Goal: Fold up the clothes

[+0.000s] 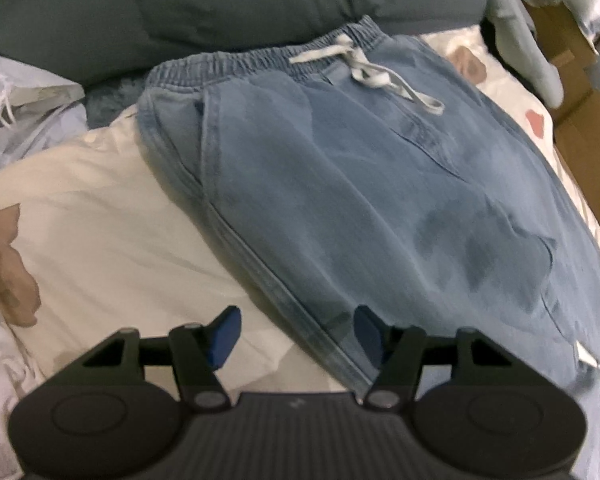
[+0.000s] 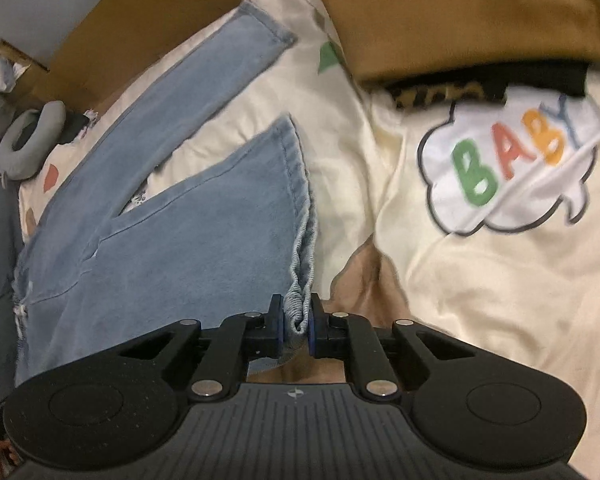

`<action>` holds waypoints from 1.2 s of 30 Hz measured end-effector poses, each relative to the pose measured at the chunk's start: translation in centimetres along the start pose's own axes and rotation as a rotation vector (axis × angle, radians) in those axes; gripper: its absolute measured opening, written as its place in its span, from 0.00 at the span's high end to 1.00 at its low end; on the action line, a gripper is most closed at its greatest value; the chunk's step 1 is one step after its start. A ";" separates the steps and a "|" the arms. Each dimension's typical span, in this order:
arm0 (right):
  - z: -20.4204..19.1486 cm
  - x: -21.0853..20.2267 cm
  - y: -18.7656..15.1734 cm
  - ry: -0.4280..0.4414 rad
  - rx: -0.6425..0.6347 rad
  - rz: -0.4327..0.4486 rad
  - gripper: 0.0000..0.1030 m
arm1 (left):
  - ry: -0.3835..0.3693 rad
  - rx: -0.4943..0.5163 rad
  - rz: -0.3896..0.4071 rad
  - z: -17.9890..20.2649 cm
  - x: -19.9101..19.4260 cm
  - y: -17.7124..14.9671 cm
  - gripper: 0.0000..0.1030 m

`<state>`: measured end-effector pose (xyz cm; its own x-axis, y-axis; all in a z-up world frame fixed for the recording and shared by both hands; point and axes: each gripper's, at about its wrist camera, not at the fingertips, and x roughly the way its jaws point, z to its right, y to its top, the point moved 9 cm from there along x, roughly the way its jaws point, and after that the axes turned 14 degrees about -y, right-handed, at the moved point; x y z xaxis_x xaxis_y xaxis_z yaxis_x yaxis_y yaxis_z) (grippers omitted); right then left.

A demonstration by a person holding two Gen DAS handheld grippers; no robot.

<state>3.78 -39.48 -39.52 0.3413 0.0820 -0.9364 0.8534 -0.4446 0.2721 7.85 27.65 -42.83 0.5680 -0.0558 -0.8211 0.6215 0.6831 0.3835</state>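
Light blue denim trousers (image 1: pixel 340 184) lie spread on a cream bedspread (image 1: pixel 112 240), elastic waistband and grey drawstring (image 1: pixel 364 68) at the far end. My left gripper (image 1: pixel 296 334) hovers open over the trousers' left side seam, with nothing pinched between its blue pads. In the right wrist view the two trouser legs (image 2: pixel 172 240) splay apart, and my right gripper (image 2: pixel 298 320) is shut on the bunched hem of the nearer leg (image 2: pixel 304 240).
A dark grey-green quilt (image 1: pixel 180 12) lies beyond the waistband, and white plastic bags (image 1: pixel 20 96) sit at the left. A brown garment (image 2: pixel 460 16) and a "BABY" print (image 2: pixel 512 164) lie to the right, cardboard boxes (image 2: pixel 148 20) and a grey neck pillow (image 2: pixel 28 140) to the left.
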 end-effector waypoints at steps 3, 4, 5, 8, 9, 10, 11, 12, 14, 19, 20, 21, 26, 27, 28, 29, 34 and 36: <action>-0.3 -1.4 0.3 -0.010 -0.012 0.008 0.92 | -0.003 -0.054 0.028 -1.3 -0.1 0.4 0.48; -0.4 -1.7 0.3 -0.012 -0.020 0.009 0.92 | 0.002 -0.069 0.039 -1.8 -0.1 0.5 0.48; -0.5 -2.1 0.3 -0.013 -0.026 0.007 0.92 | 0.008 -0.082 0.048 -2.3 -0.2 0.6 0.48; -0.6 -2.9 0.2 -0.024 -0.039 0.003 0.92 | 0.010 -0.121 0.080 -3.6 -0.3 1.2 0.50; -0.6 -3.1 0.2 -0.027 -0.042 0.002 0.92 | 0.008 -0.137 0.099 -4.1 -0.5 1.5 0.51; -0.6 -3.3 0.1 -0.030 -0.046 0.002 0.92 | 0.010 -0.153 0.117 -4.6 -0.7 1.7 0.55; -0.6 -3.4 0.1 -0.033 -0.052 0.003 0.92 | 0.013 -0.171 0.134 -5.1 -0.9 1.9 0.59; -0.6 -3.6 0.1 -0.036 -0.057 0.003 0.92 | 0.021 -0.189 0.148 -5.7 -1.0 2.0 0.60; -0.7 -3.7 0.0 -0.042 -0.065 0.001 0.92 | 0.017 -0.224 0.171 -6.6 -1.3 2.3 0.61; -1.1 -4.0 0.0 -0.055 -0.079 0.000 0.92 | -0.020 -0.258 0.228 -7.8 -1.6 3.5 0.61; -1.2 -4.1 0.0 -0.058 -0.082 0.000 0.92 | -0.028 -0.266 0.242 -7.9 -1.8 3.8 0.61; -1.2 -4.1 0.0 -0.060 -0.086 0.000 0.92 | -0.034 -0.272 0.253 -7.9 -1.9 4.0 0.61; -1.3 -4.2 0.5 -0.069 -0.091 0.004 0.91 | -0.065 -0.297 0.283 -7.9 -2.4 4.6 0.61; -1.3 -4.1 0.7 -0.070 -0.089 0.006 0.91 | -0.072 -0.296 0.281 -7.8 -2.4 4.7 0.61; -1.4 -4.1 0.8 -0.073 -0.091 0.005 0.91 | -0.079 -0.295 0.280 -7.7 -2.3 4.8 0.61; -1.4 -4.1 0.8 -0.076 -0.094 0.004 0.91 | -0.085 -0.292 0.279 -7.6 -2.2 4.9 0.61; -1.6 -3.9 0.6 -0.090 -0.101 -0.003 0.91 | -0.091 -0.296 0.249 -7.3 -0.9 5.3 0.61; -1.5 -3.9 0.5 -0.094 -0.098 -0.006 0.91 | -0.078 -0.304 0.226 -7.5 -0.1 5.3 0.60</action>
<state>3.45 -38.72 -35.40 0.3014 -0.0019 -0.9535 0.8913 -0.3547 0.2825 7.01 36.73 -43.88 0.7191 0.0739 -0.6910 0.2941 0.8685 0.3990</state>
